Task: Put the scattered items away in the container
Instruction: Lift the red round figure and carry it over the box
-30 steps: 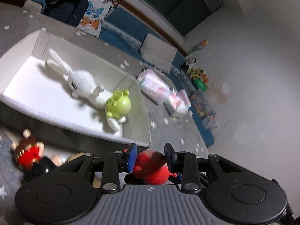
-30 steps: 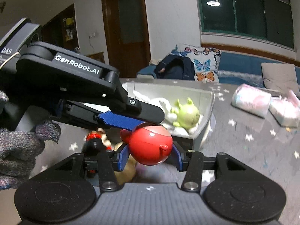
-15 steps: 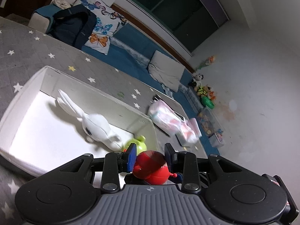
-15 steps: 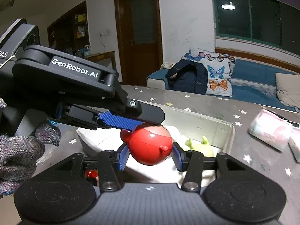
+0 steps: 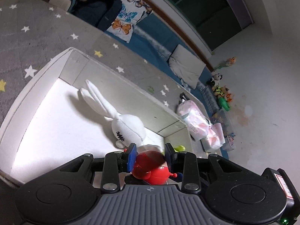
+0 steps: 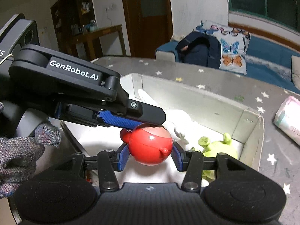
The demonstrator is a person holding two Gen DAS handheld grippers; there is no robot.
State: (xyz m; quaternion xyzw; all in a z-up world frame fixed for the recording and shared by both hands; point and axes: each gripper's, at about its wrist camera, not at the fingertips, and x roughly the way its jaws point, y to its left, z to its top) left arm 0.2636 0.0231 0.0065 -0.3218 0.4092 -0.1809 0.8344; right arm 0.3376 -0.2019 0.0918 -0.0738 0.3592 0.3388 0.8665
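Note:
Both grippers are shut on one round red toy (image 5: pixel 150 166), also in the right wrist view (image 6: pixel 151 147), and hold it above the white box (image 5: pixel 33 80). My left gripper (image 5: pixel 150 156) clamps it from the sides; in the right wrist view it reaches in from the left, its blue pad (image 6: pixel 120 121) on the toy's top. My right gripper (image 6: pixel 150 156) clamps it from both sides. Inside the box lie a white plush rabbit (image 5: pixel 129 127) and a green plush toy (image 6: pixel 219 150), the green one mostly hidden in the left wrist view.
The box (image 6: pixel 251 129) stands on a grey star-patterned mat (image 5: pixel 28 30). Pink wrapped packs (image 5: pixel 193 118) lie beyond the box's right end. A dark backpack (image 6: pixel 198 50) and a butterfly cushion (image 6: pixel 232 46) sit on a blue sofa behind. A gloved hand (image 6: pixel 20 148) holds the left gripper.
Both grippers carried the red toy together from beside the box, near the floor toys, up and over the box interior. The grip stays the same.

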